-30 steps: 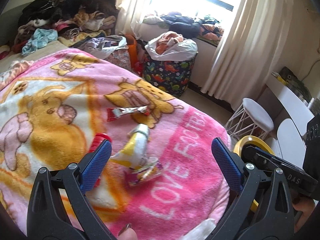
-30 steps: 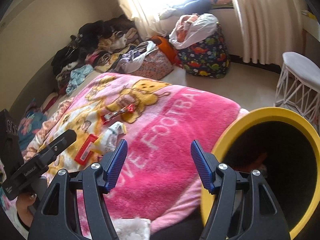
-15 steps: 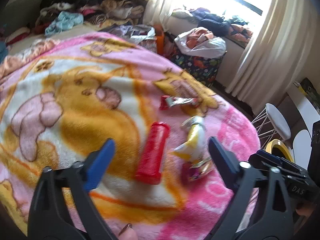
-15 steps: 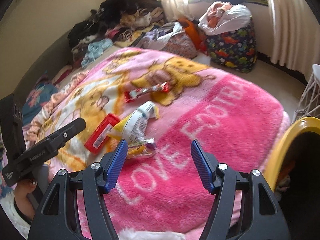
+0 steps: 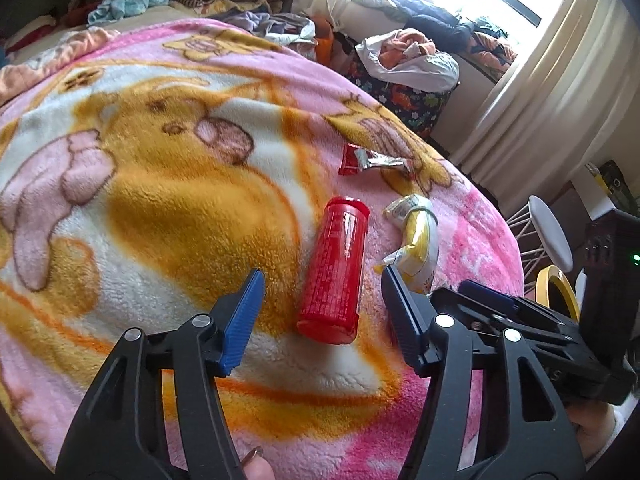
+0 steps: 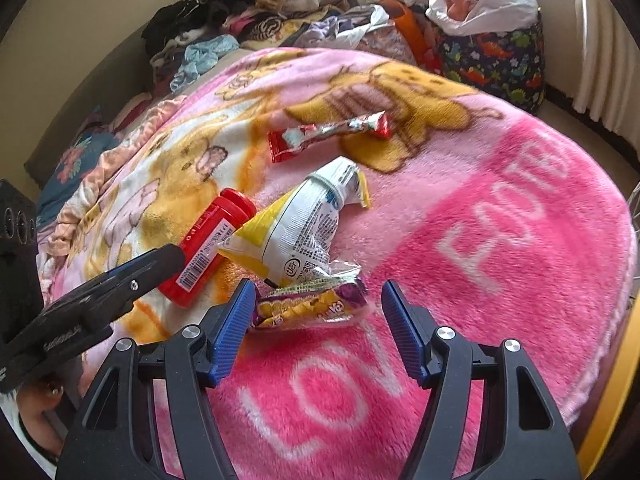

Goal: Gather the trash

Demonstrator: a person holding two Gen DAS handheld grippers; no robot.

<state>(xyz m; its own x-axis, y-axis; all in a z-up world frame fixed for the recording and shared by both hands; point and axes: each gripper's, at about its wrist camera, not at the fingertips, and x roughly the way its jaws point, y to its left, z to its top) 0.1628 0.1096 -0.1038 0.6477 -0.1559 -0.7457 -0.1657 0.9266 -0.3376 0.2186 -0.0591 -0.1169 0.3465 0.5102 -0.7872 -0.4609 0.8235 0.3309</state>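
Left wrist view shows the left gripper (image 5: 322,300) closing its fingers around, not yet touching, the red tube (image 5: 336,268) lying on the pink blanket (image 5: 140,184), while just right of that tube the right gripper (image 6: 316,308) holds its fingers apart around a purple-yellow wrapper (image 6: 312,306), unpinched.

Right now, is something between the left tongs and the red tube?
Nothing visible. The red tube lies on the blanket between the closing left tongs, not yet touched; the yellow wrapper lies beside it.
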